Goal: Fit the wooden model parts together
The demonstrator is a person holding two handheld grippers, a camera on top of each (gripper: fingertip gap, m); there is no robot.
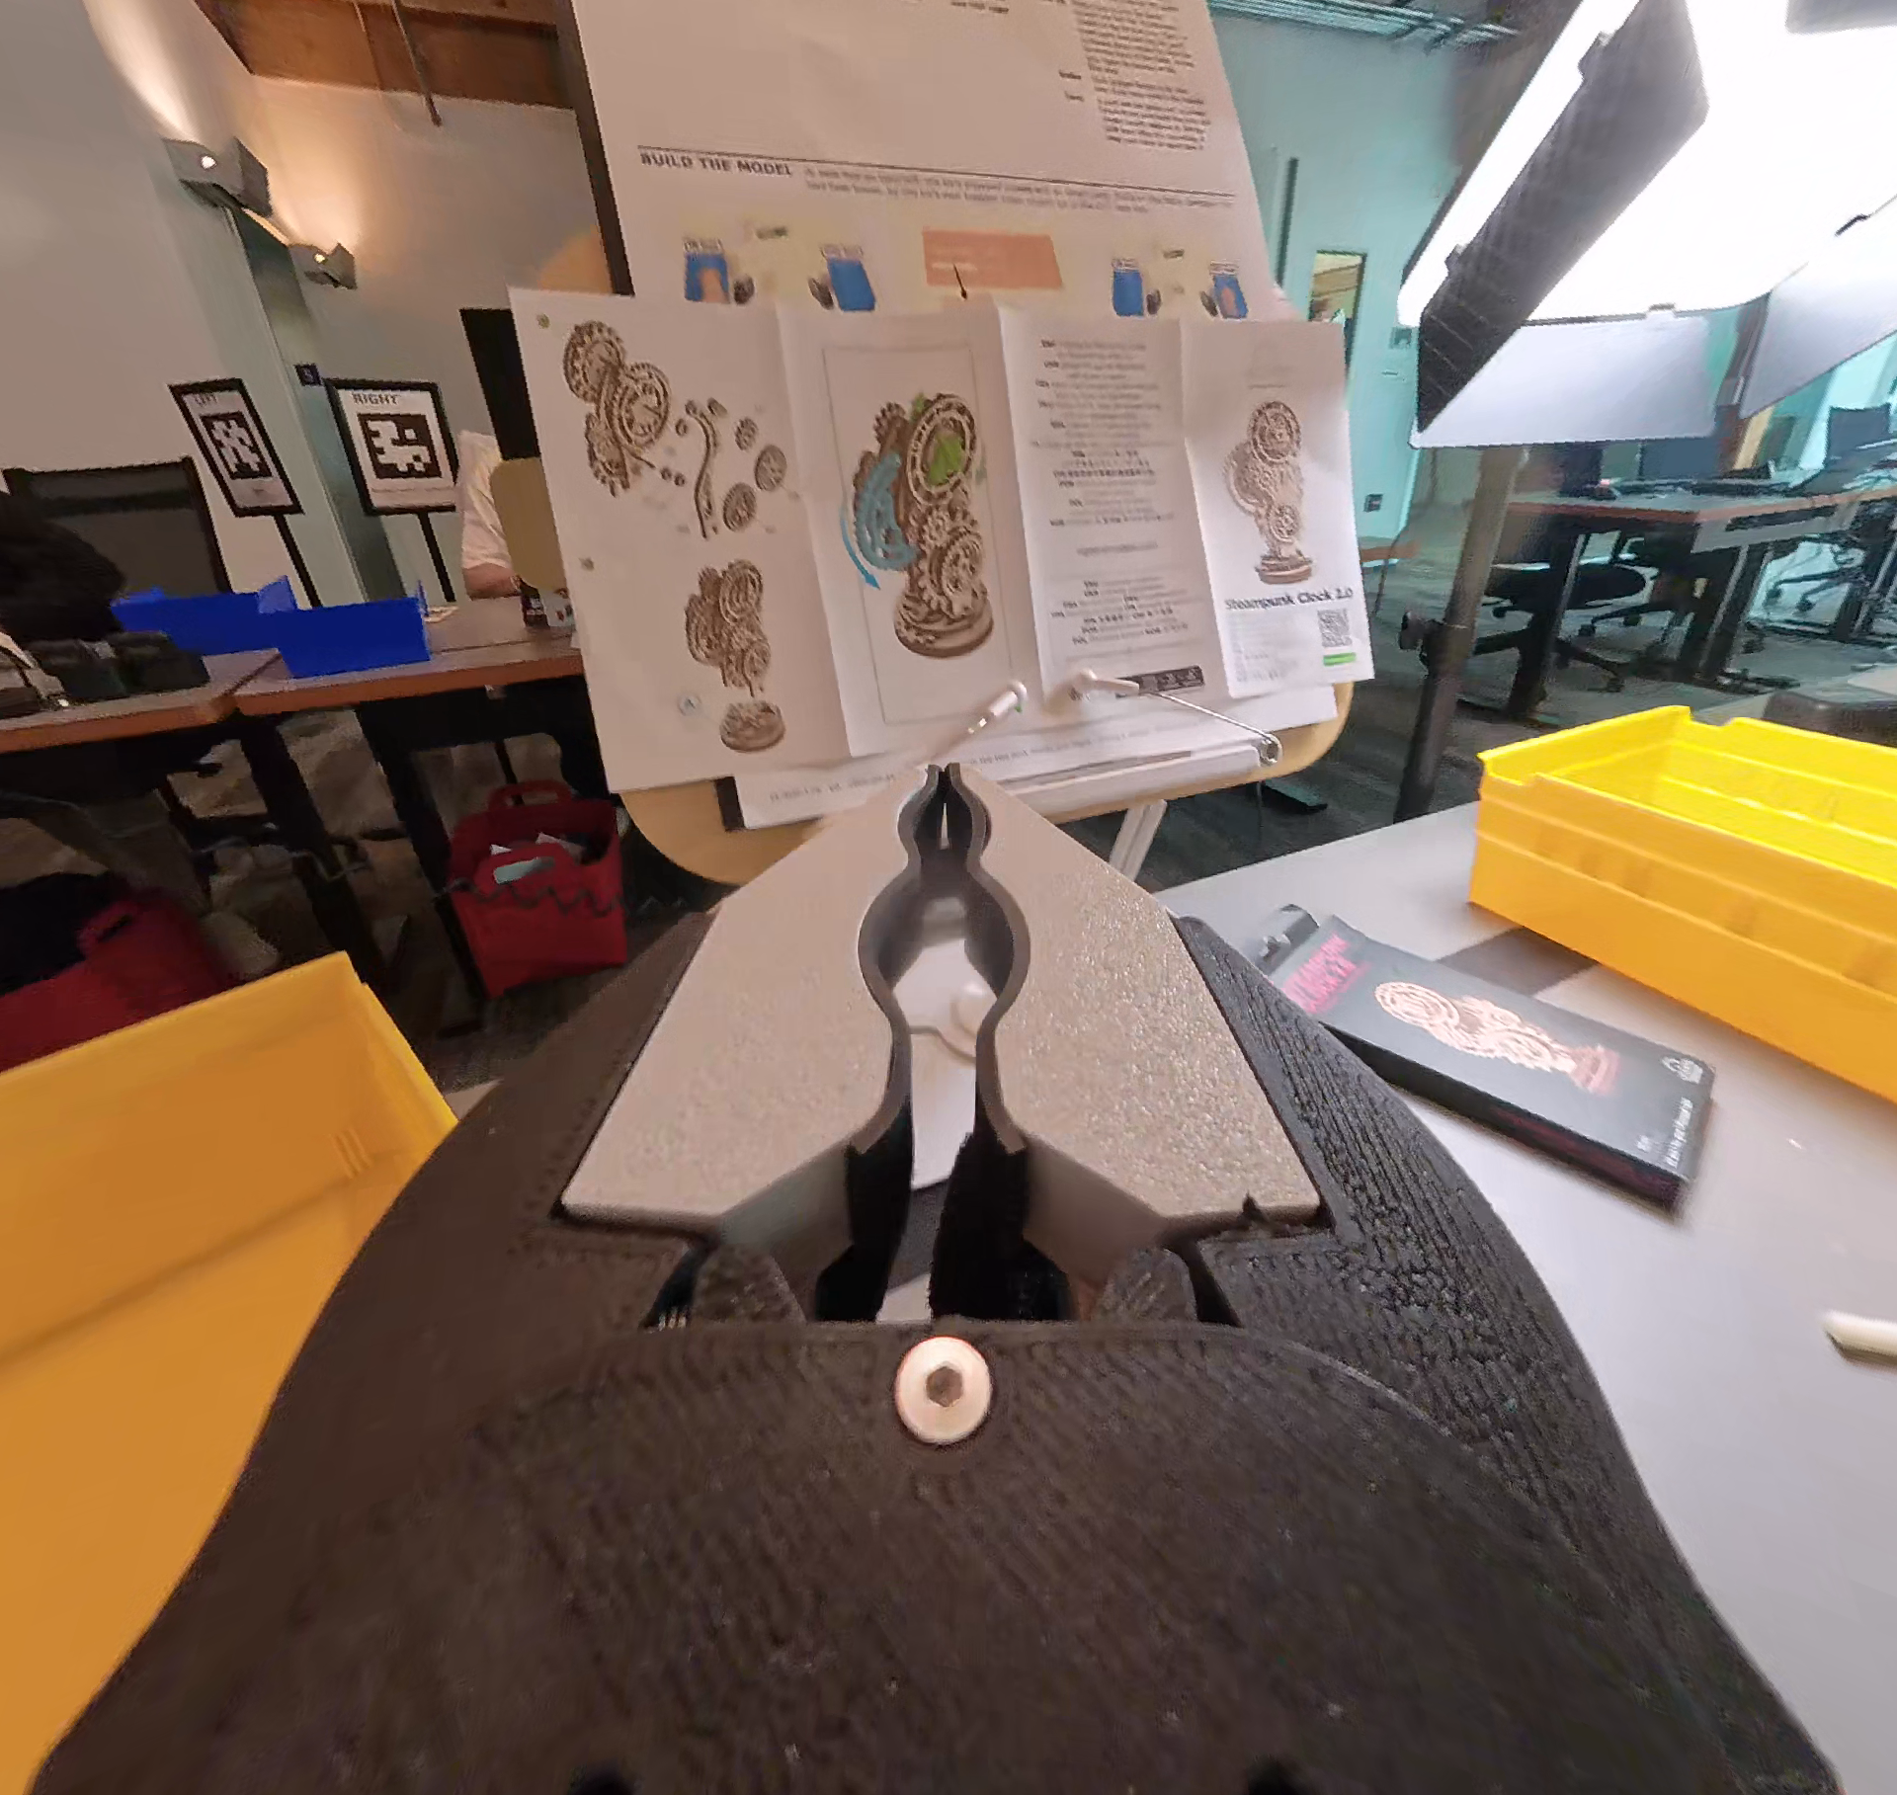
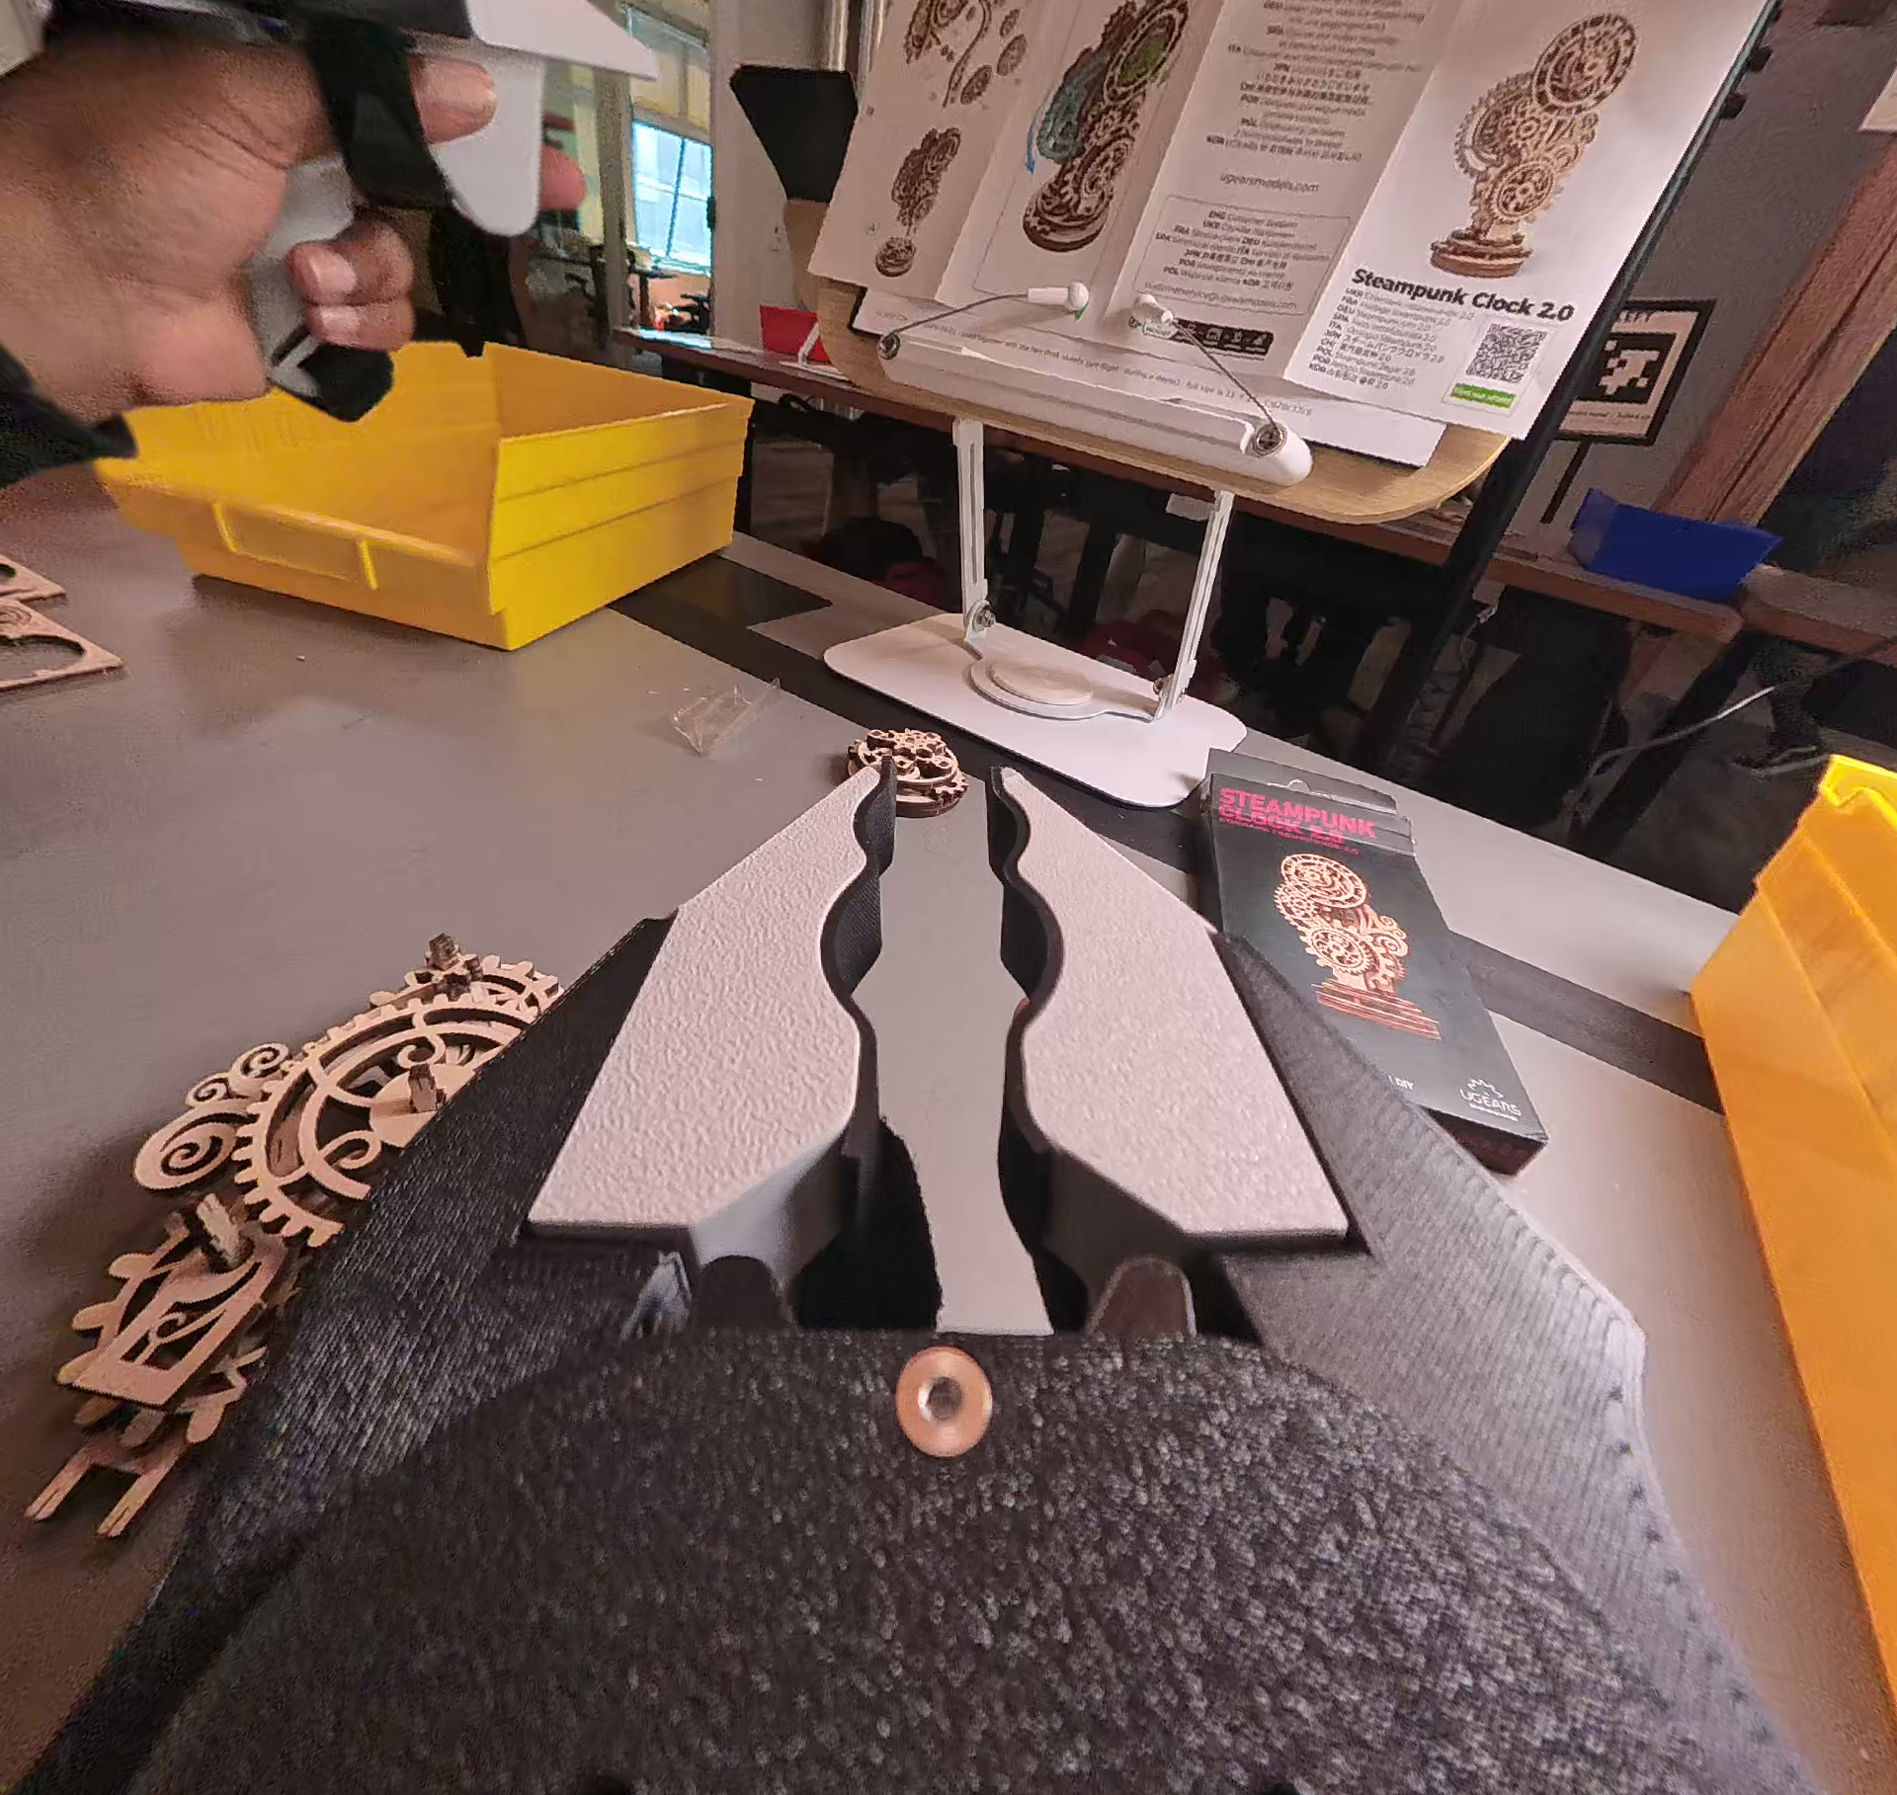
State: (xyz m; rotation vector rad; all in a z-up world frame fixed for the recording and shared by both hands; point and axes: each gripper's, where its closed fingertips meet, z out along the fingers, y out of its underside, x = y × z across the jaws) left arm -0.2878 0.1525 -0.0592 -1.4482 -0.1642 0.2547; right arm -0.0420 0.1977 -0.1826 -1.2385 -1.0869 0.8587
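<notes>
Bright overhead panel (image 1: 1601, 134) blown out upper right; strong fisheye bending at edges; raised hand (image 2: 154, 206) motion-blurred.

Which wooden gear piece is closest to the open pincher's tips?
The small round gear base, just beyond the right gripper tips. The big gear assembly lies back beside its body.

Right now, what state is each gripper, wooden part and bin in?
Left gripper: shut, holding nothing.
Right gripper: open, holding nothing.
Round wooden base: flat on table, beyond the right fingertips.
Large gear assembly: lying flat, untouched.
Yellow bin: upright; contents hidden.
Black box: lying flat.
</notes>
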